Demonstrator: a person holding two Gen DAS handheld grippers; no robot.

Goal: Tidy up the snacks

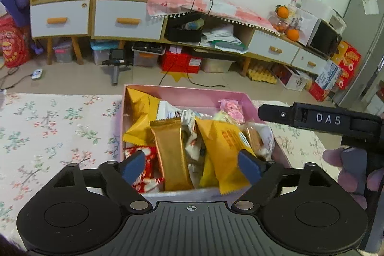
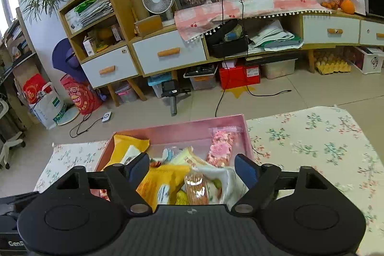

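Note:
A pink box (image 1: 192,97) full of wrapped snacks sits on the flowered tablecloth. My left gripper (image 1: 190,167) hovers over its near end, open. A gold bar packet (image 1: 171,155) and a yellow packet (image 1: 225,150) lie loose in the box between the blue pads, untouched. A red-and-white packet (image 1: 146,174) lies under the left pad. In the right wrist view my right gripper (image 2: 192,169) is open above the same box (image 2: 180,133), over a yellow packet (image 2: 163,181), a clear biscuit packet (image 2: 195,188) and a pink flowered packet (image 2: 220,145). The right tool's black body (image 1: 328,119) shows beside the box.
The flowered tablecloth (image 1: 48,131) spreads left of the box and also right of it (image 2: 324,148). A hand (image 1: 345,169) holds the right tool. Beyond the table lie tiled floor with cables and a long wooden cabinet (image 1: 127,20) with drawers, boxes beneath.

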